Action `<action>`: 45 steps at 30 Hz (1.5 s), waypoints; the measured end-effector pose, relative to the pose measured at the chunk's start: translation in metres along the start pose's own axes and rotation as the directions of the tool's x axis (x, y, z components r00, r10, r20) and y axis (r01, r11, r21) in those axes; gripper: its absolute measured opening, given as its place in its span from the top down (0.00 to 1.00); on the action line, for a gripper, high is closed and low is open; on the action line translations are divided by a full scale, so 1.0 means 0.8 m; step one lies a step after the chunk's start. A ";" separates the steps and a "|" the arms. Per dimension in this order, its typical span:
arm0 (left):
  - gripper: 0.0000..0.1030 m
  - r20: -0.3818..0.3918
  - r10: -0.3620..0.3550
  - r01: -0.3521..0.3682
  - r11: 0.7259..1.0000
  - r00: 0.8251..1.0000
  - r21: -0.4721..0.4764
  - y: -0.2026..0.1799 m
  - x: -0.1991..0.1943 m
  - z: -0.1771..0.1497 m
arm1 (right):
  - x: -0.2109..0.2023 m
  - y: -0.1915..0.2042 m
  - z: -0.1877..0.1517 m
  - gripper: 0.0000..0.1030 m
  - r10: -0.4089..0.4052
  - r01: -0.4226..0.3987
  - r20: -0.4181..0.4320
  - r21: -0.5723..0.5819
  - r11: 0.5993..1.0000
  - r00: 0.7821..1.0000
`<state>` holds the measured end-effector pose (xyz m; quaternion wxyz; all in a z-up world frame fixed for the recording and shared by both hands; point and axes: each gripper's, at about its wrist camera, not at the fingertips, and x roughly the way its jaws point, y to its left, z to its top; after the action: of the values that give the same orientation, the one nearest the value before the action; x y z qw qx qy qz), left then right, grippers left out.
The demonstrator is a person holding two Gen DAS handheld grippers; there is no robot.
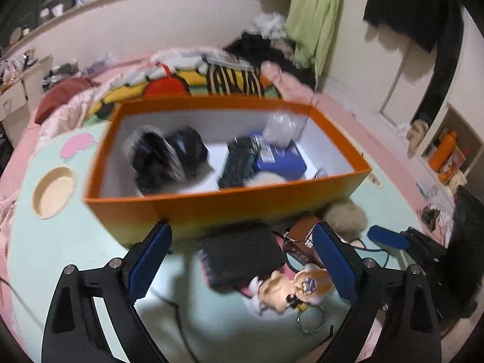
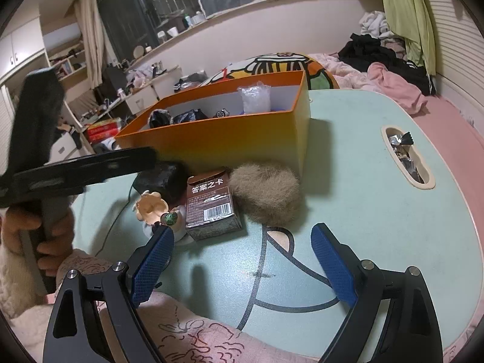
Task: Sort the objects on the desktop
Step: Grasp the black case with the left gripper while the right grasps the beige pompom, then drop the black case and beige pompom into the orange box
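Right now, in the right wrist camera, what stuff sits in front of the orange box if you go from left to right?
Black pouch → little doll keychain → brown card box → fluffy tan ball → far off to the right, the table slot holding crumpled wrappers.

bare table (image 2: 348, 181) lies open at 3 o'clock of the brown card box (image 2: 211, 202); the orange box (image 2: 230, 139) walls off 12 o'clock, fluffy ball (image 2: 266, 193) crowding between.
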<state>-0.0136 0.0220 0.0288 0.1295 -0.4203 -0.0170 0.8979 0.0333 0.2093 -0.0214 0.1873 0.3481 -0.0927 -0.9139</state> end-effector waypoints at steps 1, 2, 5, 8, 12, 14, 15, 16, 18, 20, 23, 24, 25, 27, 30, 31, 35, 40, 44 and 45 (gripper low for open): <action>0.17 -0.053 -0.012 0.012 1.000 0.999 0.001 -0.001 0.012 -0.001 | 0.000 -0.001 0.000 0.10 -0.001 0.001 0.000 0.000 1.000 1.000; 0.22 -0.102 -0.029 0.029 1.000 0.994 -0.002 0.000 0.025 -0.003 | 0.000 -0.001 0.000 0.10 0.000 0.000 0.000 0.000 1.000 1.000; 0.36 -0.072 -0.055 0.053 0.998 0.996 -0.036 0.012 0.018 -0.010 | 0.000 -0.001 0.000 0.10 0.001 -0.001 0.001 0.001 1.000 1.000; 0.36 -0.017 -0.121 0.119 0.987 0.992 -0.105 0.031 0.002 -0.020 | -0.001 -0.001 0.000 0.10 0.001 -0.001 0.002 0.001 1.000 1.000; 0.36 0.096 -0.157 0.169 0.976 0.983 -0.136 0.050 -0.034 -0.040 | -0.006 -0.009 -0.002 0.11 0.021 -0.022 0.026 0.042 0.999 0.999; 0.36 0.143 -0.160 0.178 0.976 0.977 -0.123 0.057 -0.051 -0.045 | -0.012 -0.021 -0.003 0.11 0.041 -0.046 0.052 0.091 0.995 0.998; 0.36 0.158 -0.156 0.176 0.978 0.975 -0.117 0.059 -0.058 -0.046 | -0.015 -0.029 -0.004 0.11 0.056 -0.065 0.071 0.130 0.989 0.996; 0.36 0.172 -0.152 0.173 0.979 0.973 -0.112 0.062 -0.064 -0.048 | -0.019 -0.037 -0.004 0.11 0.061 -0.075 0.087 0.164 0.984 0.994; 0.36 0.188 -0.145 0.167 0.980 0.971 -0.110 0.061 -0.068 -0.044 | -0.024 -0.051 -0.002 0.11 0.035 -0.061 0.111 0.247 0.967 0.993; 0.36 0.191 -0.136 0.160 0.980 0.972 -0.115 0.063 -0.066 -0.038 | -0.022 -0.053 0.009 0.20 0.002 -0.027 0.092 0.268 0.963 0.996; 0.36 0.188 -0.135 0.158 0.981 0.973 -0.115 0.062 -0.064 -0.039 | -0.012 -0.040 0.031 0.38 -0.032 0.019 0.056 0.209 0.978 0.998; 0.36 0.186 -0.138 0.160 0.981 0.973 -0.111 0.062 -0.064 -0.040 | -0.009 -0.037 0.036 0.39 -0.043 0.033 0.048 0.197 0.980 0.998; 0.36 0.185 -0.139 0.160 0.981 0.973 -0.107 0.060 -0.063 -0.040 | -0.007 -0.035 0.041 0.39 -0.048 0.038 0.050 0.189 0.981 0.998; 0.36 0.183 -0.143 0.164 0.981 0.973 -0.100 0.057 -0.062 -0.043 | 0.002 -0.026 0.050 0.39 -0.048 0.041 0.039 0.154 0.987 0.998; 0.36 0.183 -0.143 0.162 0.982 0.973 -0.096 0.056 -0.061 -0.044 | 0.032 -0.022 0.044 0.62 -0.042 0.048 -0.051 0.117 0.992 0.998; 0.36 0.183 -0.141 0.161 0.982 0.973 -0.096 0.056 -0.061 -0.044 | 0.030 -0.021 0.042 0.65 -0.044 0.047 -0.033 0.109 0.993 0.998; 0.36 0.185 -0.145 0.165 0.981 0.972 -0.102 0.058 -0.061 -0.045 | 0.013 -0.025 0.026 0.68 0.013 -0.016 0.019 0.131 0.991 1.000; 0.36 0.214 -0.150 0.173 0.981 0.965 -0.092 0.057 -0.072 -0.044 | -0.031 -0.020 0.013 0.68 0.065 -0.086 0.188 0.106 0.991 0.980; 0.36 0.243 -0.156 0.181 0.979 0.957 -0.088 0.054 -0.085 -0.035 | -0.045 -0.001 0.030 0.68 0.072 -0.087 0.244 0.051 0.995 0.967; 0.36 0.252 -0.158 0.184 0.980 0.955 -0.079 0.051 -0.089 -0.027 | -0.044 0.003 0.041 0.68 0.078 -0.093 0.243 0.049 0.994 0.967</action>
<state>0.0375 -0.0364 0.0625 0.1821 -0.3094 -0.1149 0.9262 0.0361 0.2225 0.0251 0.2034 0.2359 -0.1569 -0.9372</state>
